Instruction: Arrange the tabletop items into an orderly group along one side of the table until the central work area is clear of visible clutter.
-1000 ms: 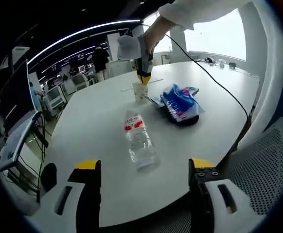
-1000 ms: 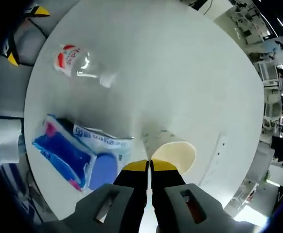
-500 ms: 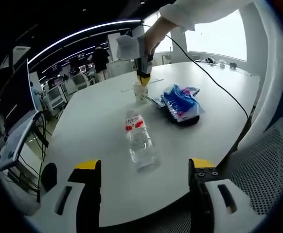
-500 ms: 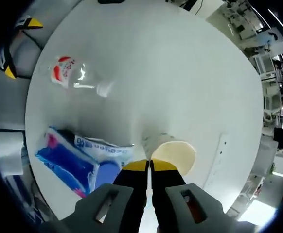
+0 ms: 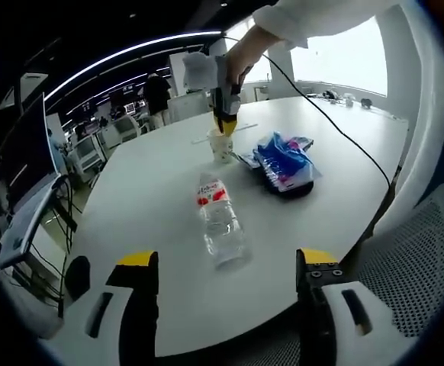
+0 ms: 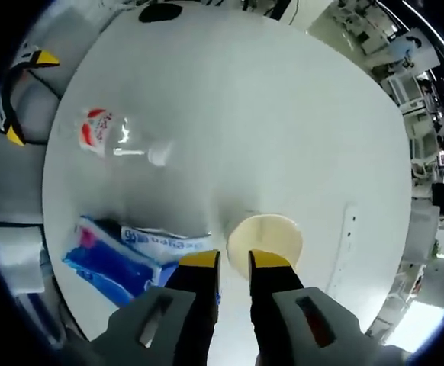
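On the round white table a paper cup stands upright, and my right gripper hovers just above its rim, held by a hand. From the right gripper view the cup sits right under my right gripper, whose jaws stand slightly apart with nothing clamped between them. A clear water bottle with a red label lies on its side in front of my left gripper, which is wide open and back at the table's near edge. A blue snack bag lies beside the cup.
A thin white strip lies on the table past the cup. The bottle and blue bag lie left of the cup, with the left gripper off the edge. A mesh chair stands at the right; a black cable crosses the table.
My right gripper's jaws have parted, letting go of the cup's rim, and it has lifted a little. The left gripper and the bottle have not moved.
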